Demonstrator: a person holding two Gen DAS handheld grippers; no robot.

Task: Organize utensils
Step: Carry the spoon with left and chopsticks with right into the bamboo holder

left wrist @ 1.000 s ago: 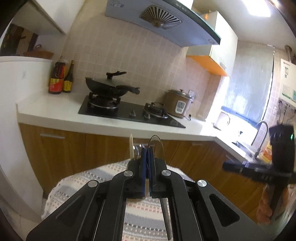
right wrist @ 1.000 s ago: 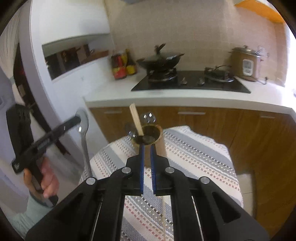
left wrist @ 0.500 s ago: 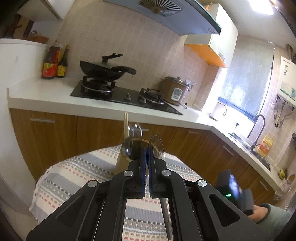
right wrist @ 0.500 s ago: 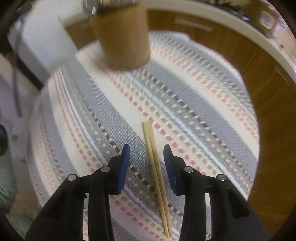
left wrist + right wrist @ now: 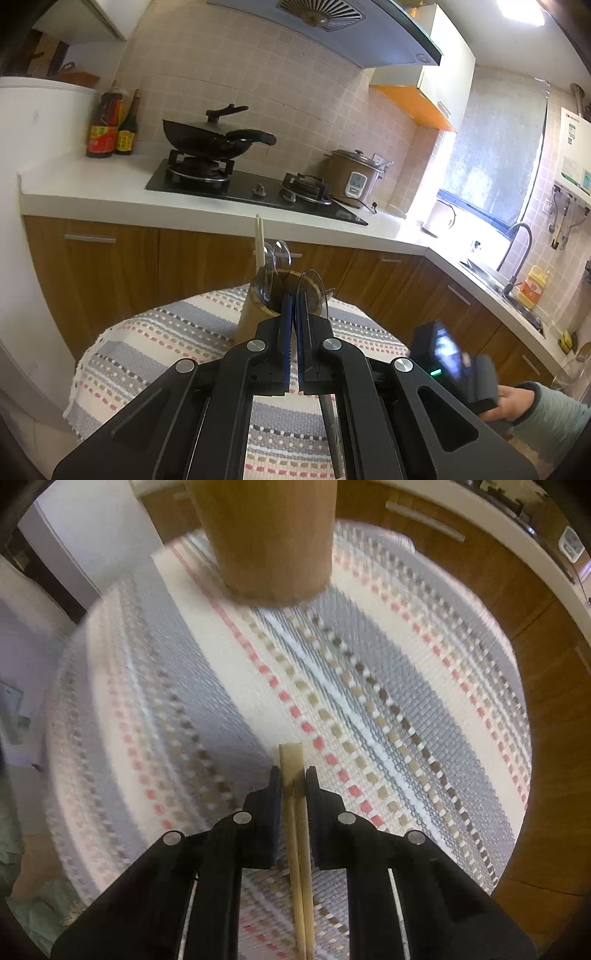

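Observation:
A pair of wooden chopsticks (image 5: 291, 760) lies on the striped tablecloth (image 5: 369, 686). My right gripper (image 5: 293, 775) points steeply down over them; its jaws are closing and the pads touch both sides of the pair. Just beyond stands the wooden utensil holder (image 5: 266, 535). In the left wrist view the holder (image 5: 255, 314) has chopsticks (image 5: 259, 240) and a spoon (image 5: 277, 254) in it. My left gripper (image 5: 294, 299) is shut on a metal spoon (image 5: 313, 291), whose bowl sticks out over the holder's rim.
The round table's cloth (image 5: 166, 343) drops off at the edges. Behind it runs a counter with a wok (image 5: 218, 138) on the hob, a rice cooker (image 5: 352, 177) and bottles (image 5: 110, 122). A person's hand (image 5: 513, 400) holds the other gripper's body at right.
The right gripper has dropped from above the holder to the cloth, opened around the lying chopsticks and closed in on them. The left gripper sank a little toward the holder, still holding its spoon.

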